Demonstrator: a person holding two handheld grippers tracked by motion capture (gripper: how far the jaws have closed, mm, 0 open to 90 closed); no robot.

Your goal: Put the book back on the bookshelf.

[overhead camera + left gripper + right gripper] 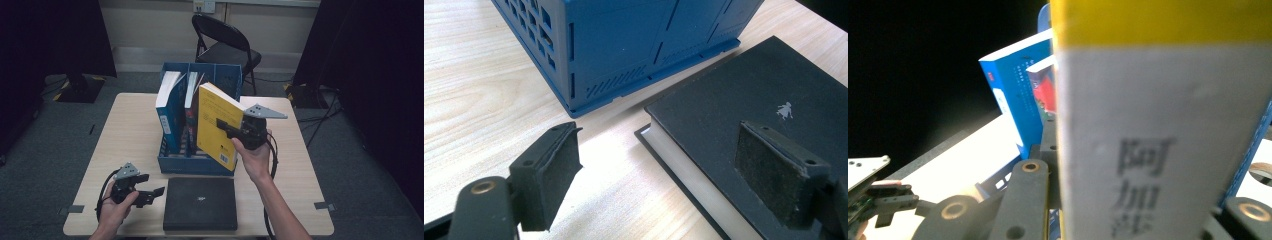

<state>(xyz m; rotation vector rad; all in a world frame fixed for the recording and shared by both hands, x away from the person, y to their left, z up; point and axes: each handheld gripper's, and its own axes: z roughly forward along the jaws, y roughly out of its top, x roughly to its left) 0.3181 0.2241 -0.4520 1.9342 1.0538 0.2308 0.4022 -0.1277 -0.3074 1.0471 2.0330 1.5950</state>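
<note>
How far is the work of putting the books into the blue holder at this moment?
Done: a blue book and a red book stand in the blue holder. In hand: the right gripper is shut on the yellow book, tilted over the holder's right compartment and not yet seated. Left: the black book lies flat on the table, with the open left gripper beside it.

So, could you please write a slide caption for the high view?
Right gripper holds a yellow book tilted at the blue file rack; left gripper rests open beside a black book.
</note>
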